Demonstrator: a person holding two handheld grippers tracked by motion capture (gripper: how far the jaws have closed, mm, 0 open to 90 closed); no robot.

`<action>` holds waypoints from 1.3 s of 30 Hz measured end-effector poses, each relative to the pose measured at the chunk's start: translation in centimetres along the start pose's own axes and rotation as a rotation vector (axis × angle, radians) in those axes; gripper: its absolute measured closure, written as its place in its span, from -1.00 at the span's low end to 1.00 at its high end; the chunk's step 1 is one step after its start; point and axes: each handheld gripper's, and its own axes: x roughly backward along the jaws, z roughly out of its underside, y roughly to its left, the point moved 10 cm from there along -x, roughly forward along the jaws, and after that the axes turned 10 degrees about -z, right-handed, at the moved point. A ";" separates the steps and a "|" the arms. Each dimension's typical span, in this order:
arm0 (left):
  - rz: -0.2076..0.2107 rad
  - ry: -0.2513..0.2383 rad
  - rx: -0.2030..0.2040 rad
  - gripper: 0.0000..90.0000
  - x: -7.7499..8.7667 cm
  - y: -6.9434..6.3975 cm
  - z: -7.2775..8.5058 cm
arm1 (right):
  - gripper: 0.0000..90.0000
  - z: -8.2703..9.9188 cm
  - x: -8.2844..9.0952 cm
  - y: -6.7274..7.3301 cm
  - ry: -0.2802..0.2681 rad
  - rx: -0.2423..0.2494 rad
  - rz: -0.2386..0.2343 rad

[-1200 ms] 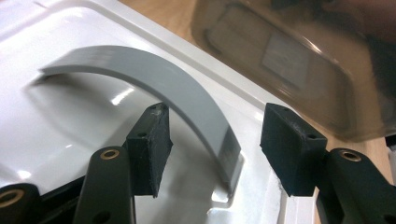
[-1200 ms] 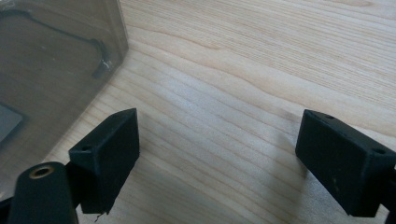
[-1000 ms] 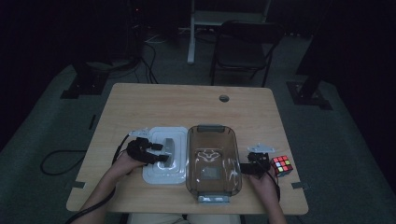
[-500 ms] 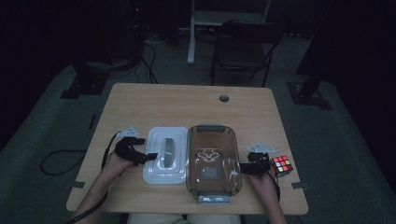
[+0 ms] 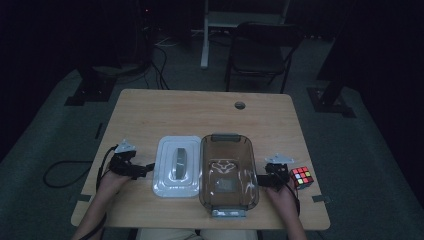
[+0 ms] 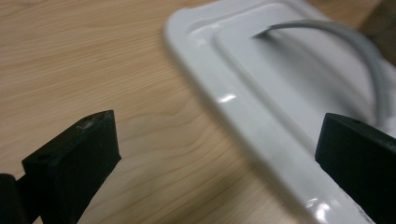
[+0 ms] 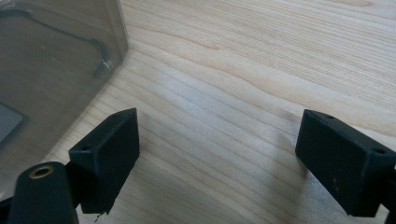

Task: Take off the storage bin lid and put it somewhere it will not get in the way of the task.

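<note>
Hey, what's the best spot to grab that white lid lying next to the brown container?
Probably the raised grey handle in the middle of the white lid. It arches clear of the flat top, leaving room for a jaw on each side. Come straight down from above with the left gripper, open beside it; the lid's thin rim lies flush on the table and offers little to pinch.

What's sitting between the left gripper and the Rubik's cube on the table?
In the high view, from the left gripper toward the Rubik's cube: the white lid, the clear brown container, then the right gripper.
</note>
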 end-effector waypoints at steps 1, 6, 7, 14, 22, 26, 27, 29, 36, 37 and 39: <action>-0.024 0.008 0.007 -0.99 0.1 0.4 0.3 | -0.70 0.0 0.0 0.0 0.000 0.001 0.000; -0.156 0.044 0.042 -0.99 0.2 2.2 1.7 | -0.70 0.0 0.0 0.0 0.000 0.000 0.000; -0.165 0.048 0.046 -0.99 0.3 2.4 1.9 | -0.70 0.0 0.0 0.0 0.000 0.000 0.000; -0.274 0.092 0.096 -0.99 0.4 3.9 3.7 | -0.70 0.0 0.0 0.0 0.000 -0.001 0.000; -0.346 0.121 0.128 -0.99 0.3 4.8 4.5 | -0.70 0.0 0.0 0.0 0.000 -0.001 -0.001; -0.364 0.112 0.160 -0.99 0.3 5.1 4.6 | -0.71 0.0 0.0 0.0 0.000 0.000 -0.001; -0.364 0.101 0.171 -0.99 0.3 5.2 4.6 | -0.71 0.0 0.0 0.0 0.000 0.000 -0.001; -0.362 0.093 0.169 -0.99 0.3 5.2 4.7 | -0.71 0.0 0.0 0.0 0.000 -0.002 0.001; -0.360 0.090 0.167 -0.99 0.2 5.1 4.6 | -0.73 0.0 -0.1 0.1 0.008 0.001 0.002; -0.361 0.091 0.166 -0.99 0.2 5.1 4.6 | -0.73 0.0 -0.1 0.1 0.008 0.001 0.002; -0.361 0.091 0.167 -0.99 0.2 5.1 4.6 | -0.73 -0.1 -0.1 0.1 0.015 0.002 -0.002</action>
